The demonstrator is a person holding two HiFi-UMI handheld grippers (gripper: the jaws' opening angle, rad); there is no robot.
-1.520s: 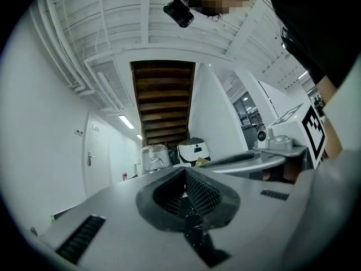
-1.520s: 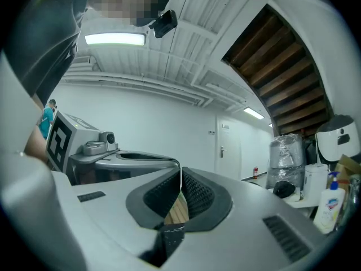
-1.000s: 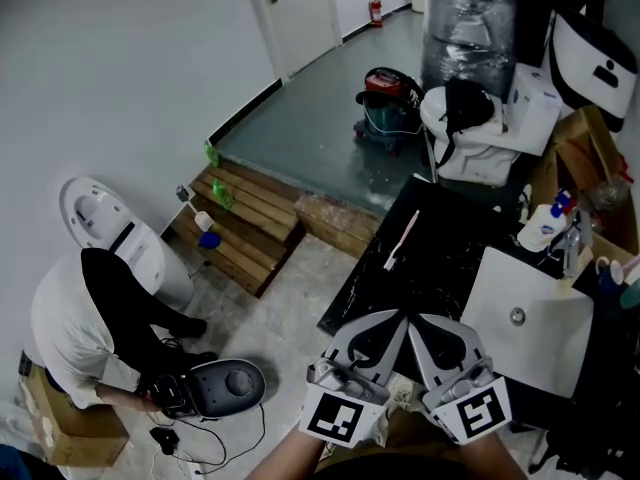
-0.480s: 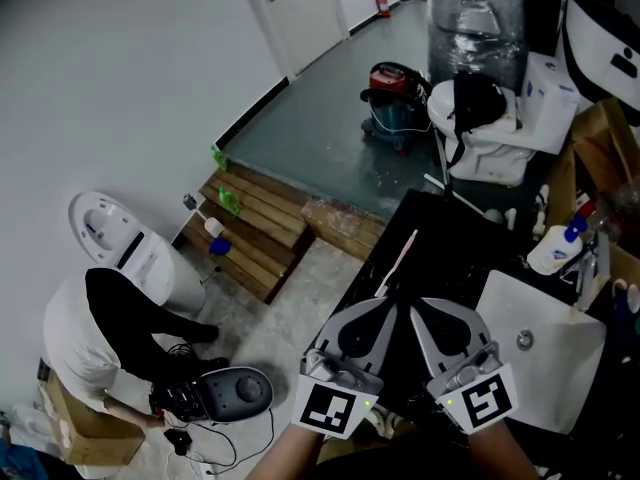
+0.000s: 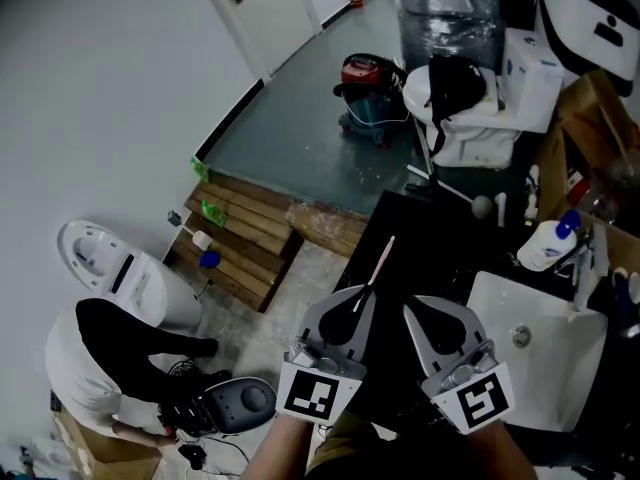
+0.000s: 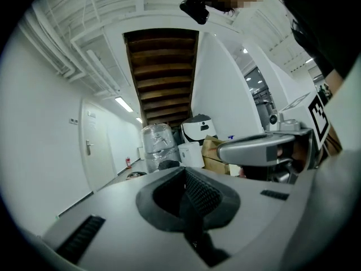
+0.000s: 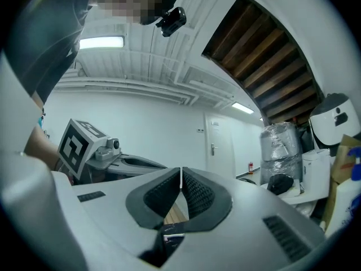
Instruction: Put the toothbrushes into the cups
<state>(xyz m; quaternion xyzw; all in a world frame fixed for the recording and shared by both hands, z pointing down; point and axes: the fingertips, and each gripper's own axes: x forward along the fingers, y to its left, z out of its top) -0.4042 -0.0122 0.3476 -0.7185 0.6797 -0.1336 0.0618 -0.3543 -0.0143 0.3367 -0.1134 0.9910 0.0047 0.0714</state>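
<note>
Black counter (image 5: pixel 425 238) beside a white sink (image 5: pixel 545 343): the toothbrush (image 5: pixel 381 260) lies just ahead of the left gripper (image 5: pixel 364 291), which has drawn closer. It and the right gripper (image 5: pixel 408 308) are closed, empty; pickup looks next.

Both hand-held grippers have smooth pale-grey shells shaped like teardrops, narrowing towards the far end. The left gripper (image 5: pixel 363 294) and the right gripper (image 5: pixel 411 309) each show a dark oval hollow on top. Each carries a white cube with a black square marker at its near end, the left cube (image 5: pixel 320 393) and the right cube (image 5: pixel 472 400). Seen close, the fingers (image 7: pixel 194 192) are black and ribbed, with dark slotted vents (image 7: pixel 285 236) in the shell beside them. The person wears a dark top (image 6: pixel 321 21) and a small black head camera (image 7: pixel 172 18).
</note>
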